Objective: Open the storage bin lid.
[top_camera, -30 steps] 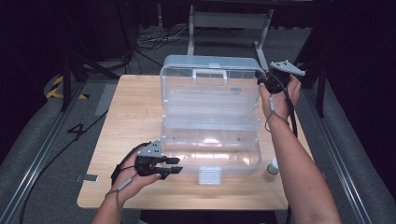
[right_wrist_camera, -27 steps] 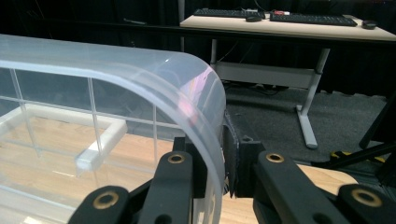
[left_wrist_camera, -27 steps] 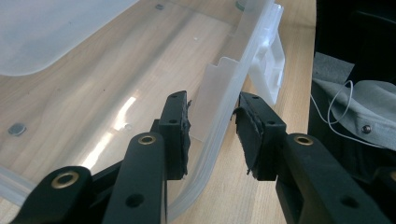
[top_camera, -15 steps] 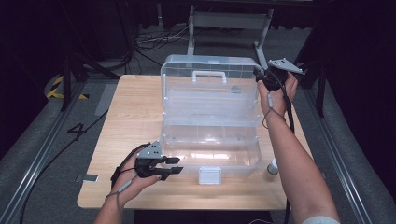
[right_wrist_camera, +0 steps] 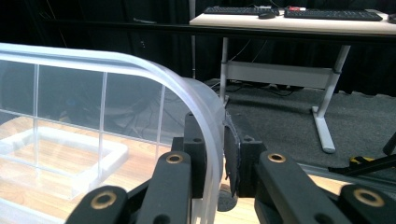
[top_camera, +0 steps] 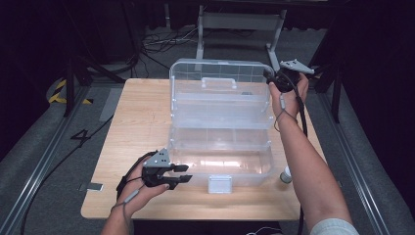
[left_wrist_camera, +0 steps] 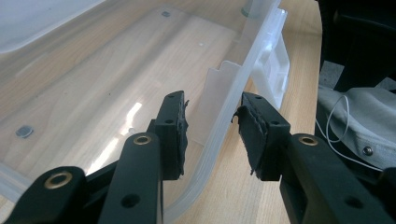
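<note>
High view first: a clear plastic storage box (top_camera: 220, 142) stands open in the middle of a wooden table (top_camera: 137, 122), its lid (top_camera: 220, 93) swung up and standing nearly upright at the far side. The lid has a moulded handle (top_camera: 219, 81) near its top and thin ribs dividing it into cells. A white latch (top_camera: 219, 183) hangs from the middle of the box's near wall. I can see the wood grain straight through the box floor; apart from a few small feet or studs I can make out nothing lying inside. Just off the box's near right corner a small white cylinder (top_camera: 285, 175) stands on the table.

At the far right, the right gripper (top_camera: 272, 78) is at the lid's top right corner. Its own view shows the two jaws pinched tight on the lid's curved rim (right_wrist_camera: 205, 107), one pad on each face of the plastic.

The left gripper (top_camera: 182, 174) sits at the box's near left corner. From the left gripper view its jaws stand parted, straddling the box's front wall (left_wrist_camera: 229, 112), one jaw inside the box and one outside, with a gap on either side, so it grips nothing.
</note>
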Demonstrator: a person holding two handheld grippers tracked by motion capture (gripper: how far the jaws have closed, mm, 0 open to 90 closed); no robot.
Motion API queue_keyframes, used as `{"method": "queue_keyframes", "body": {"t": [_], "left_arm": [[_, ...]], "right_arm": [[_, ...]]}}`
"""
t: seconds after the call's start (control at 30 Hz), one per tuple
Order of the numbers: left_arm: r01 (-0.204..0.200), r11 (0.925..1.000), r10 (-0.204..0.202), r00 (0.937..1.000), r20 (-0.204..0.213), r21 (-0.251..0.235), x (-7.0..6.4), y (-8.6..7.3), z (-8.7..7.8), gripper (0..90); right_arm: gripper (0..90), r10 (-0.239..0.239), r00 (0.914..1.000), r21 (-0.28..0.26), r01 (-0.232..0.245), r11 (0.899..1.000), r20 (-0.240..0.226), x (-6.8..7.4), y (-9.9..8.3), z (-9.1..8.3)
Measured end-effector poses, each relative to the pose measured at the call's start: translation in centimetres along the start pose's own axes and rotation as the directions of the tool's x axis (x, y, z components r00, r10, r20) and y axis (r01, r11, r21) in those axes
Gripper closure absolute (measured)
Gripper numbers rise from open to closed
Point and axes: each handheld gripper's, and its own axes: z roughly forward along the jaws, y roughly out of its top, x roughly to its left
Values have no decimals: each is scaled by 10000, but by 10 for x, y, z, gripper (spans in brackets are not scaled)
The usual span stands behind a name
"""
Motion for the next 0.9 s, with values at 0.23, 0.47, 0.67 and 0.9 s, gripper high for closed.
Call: {"method": "queue_keyframes", "body": {"t": [0.23, 0.47, 0.67, 0.9], "left_arm": [[7, 10000, -7, 9999, -114, -31, -2, 0, 1, 611], [-43, 10000, 42, 9999, -95, -71, -1, -1, 1, 611], [10, 9998, -10, 10000, 23, -219, 0, -1, 0, 617], [26, 9997, -25, 10000, 39, -259, 0, -2, 0, 621]], "right_arm": [[798, -151, 9999, -32, 151, 9999, -65, -2, -2, 7], [789, -262, 9992, -123, 258, 9996, -311, -7, -7, 16], [789, -100, 9992, -88, 97, 9999, -382, -11, -13, 25], [809, -3, 9984, 148, 11, 9999, -563, -17, -18, 33]]}}
